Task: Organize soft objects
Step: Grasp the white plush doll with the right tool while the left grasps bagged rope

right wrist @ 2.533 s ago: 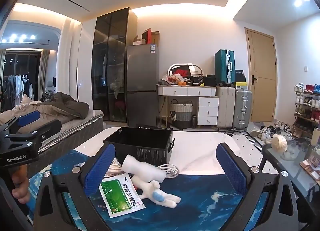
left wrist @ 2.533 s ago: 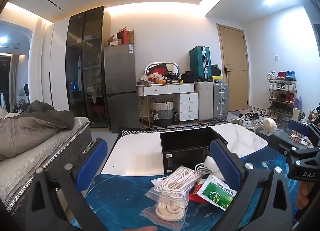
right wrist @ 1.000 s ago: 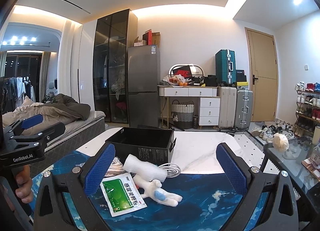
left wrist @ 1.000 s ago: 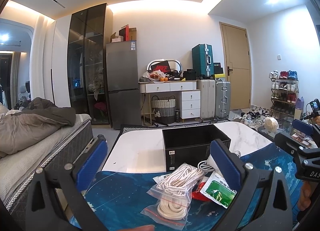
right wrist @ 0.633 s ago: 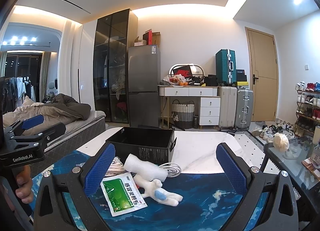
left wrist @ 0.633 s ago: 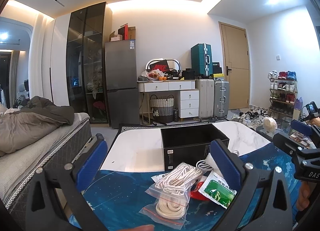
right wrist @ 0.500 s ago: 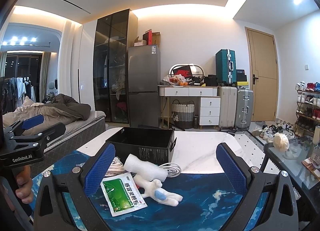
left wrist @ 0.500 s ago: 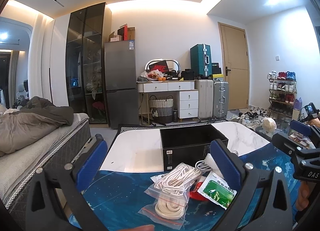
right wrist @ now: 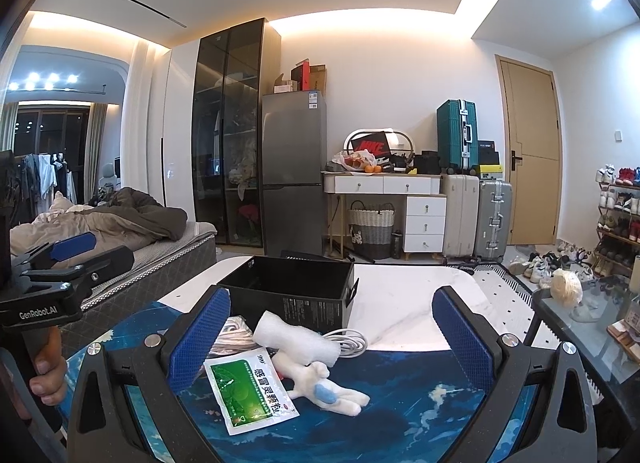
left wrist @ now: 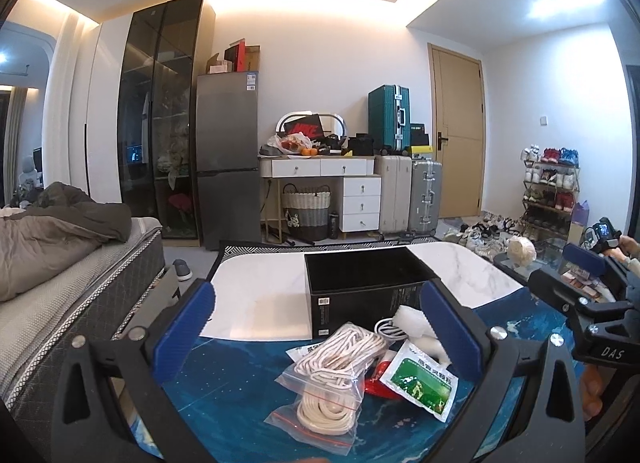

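Nothing sorted yet: both claws spread wide and empty.

Nearest the left gripper [left wrist: 316,327], the bagged rope [left wrist: 334,379] lies with its long axis running away toward the black box [left wrist: 360,287]; sachet [right wrist: 250,391] and plush toy [right wrist: 324,385] lie before the right gripper [right wrist: 330,337]. The box looks empty.

Red item [left wrist: 375,382] mostly hidden under packets.

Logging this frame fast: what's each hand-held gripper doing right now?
Left hand-held gripper: open, holding nothing.
Right hand-held gripper: open, holding nothing.
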Demonstrator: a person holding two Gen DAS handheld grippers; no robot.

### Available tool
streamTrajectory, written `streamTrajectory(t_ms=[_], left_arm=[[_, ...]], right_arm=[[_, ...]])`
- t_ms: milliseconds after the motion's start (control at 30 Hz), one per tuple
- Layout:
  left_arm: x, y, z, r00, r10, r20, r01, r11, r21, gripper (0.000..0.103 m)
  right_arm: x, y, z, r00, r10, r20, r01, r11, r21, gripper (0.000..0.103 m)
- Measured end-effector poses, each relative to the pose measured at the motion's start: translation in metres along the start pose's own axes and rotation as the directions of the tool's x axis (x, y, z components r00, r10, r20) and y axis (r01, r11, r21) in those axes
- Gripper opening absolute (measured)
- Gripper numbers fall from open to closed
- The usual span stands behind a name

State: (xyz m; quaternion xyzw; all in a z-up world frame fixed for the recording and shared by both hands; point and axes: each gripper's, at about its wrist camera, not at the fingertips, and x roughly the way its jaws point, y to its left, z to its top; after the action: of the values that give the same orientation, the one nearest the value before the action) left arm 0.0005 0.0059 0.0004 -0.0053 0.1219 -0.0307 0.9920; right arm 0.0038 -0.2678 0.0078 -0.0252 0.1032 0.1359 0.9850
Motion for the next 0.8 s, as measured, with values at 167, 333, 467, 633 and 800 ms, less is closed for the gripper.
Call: streamTrajectory(t_ms=[167, 333, 467, 633, 800], left_arm=[[0.013, 0.001, 0.013, 0.997, 0.048, -0.060, -0.046, 0.998, 0.031, 0.103], [0.043, 0.007, 0.037, 0.980, 0.072, -0.186, -0.065, 0.997, 0.042, 0.103], [0.070, 0.020, 0.042, 0.938, 0.048, -0.344, -0.055, 0.998, -0.010, 0.103], [0.103, 0.019, 0.017, 0.844, 0.049, -0.534, -0.023, 0.998, 0.055, 0.103], [0.114, 0.024, -0.023, 0.728, -0.032, -0.685, 0.077, 0.996, 0.035, 0.099]], right_arm=[[0.005, 0.001, 0.013, 1.000, 0.013, -0.021, -0.014, 1.000, -0.016, 0.103], [0.035, 0.010, 0.036, 0.982, 0.026, -0.187, -0.043, 0.995, -0.089, 0.103], [0.063, 0.009, 0.049, 0.942, 0.034, -0.333, -0.078, 0.990, -0.119, 0.103], [0.100, -0.004, 0.039, 0.862, 0.050, -0.505, -0.121, 0.987, -0.109, 0.103], [0.126, -0.010, 0.003, 0.777, 0.057, -0.627, -0.158, 0.982, -0.107, 0.101]])
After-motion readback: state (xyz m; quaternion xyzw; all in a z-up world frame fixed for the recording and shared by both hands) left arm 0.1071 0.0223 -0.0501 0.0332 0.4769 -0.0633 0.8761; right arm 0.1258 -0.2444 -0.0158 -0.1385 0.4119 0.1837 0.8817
